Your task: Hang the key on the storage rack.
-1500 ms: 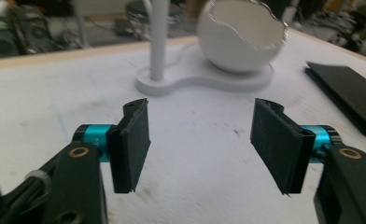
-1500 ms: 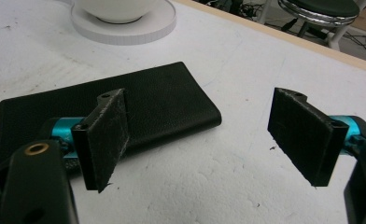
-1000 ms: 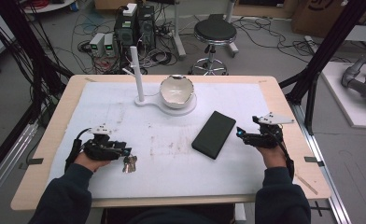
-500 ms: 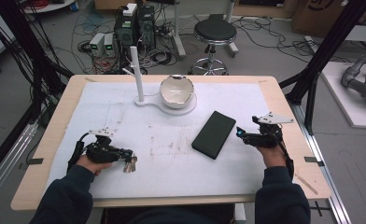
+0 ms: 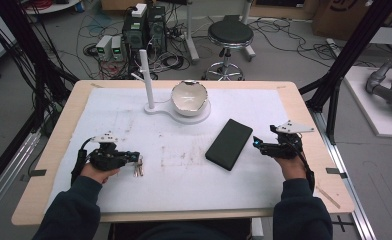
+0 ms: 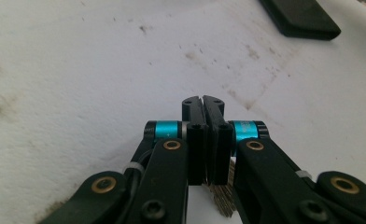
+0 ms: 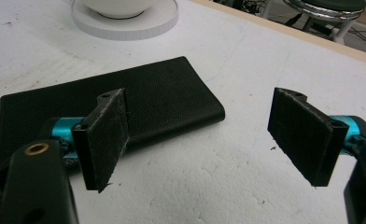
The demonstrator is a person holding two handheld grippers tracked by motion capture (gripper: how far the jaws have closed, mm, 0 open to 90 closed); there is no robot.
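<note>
Left gripper (image 5: 132,158) clenched on keys (image 5: 138,167) at near left, keys hanging just right of its tips. Right gripper (image 5: 260,145) released, idle just right of black wallet (image 5: 229,143).

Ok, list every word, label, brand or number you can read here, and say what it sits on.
None can be read.
Cardboard box, top right of the high view: dark print, too blurred to read.
Black wallet: no visible lettering.
Bunch of keys in the left claw: too small to tell any stamping.
</note>
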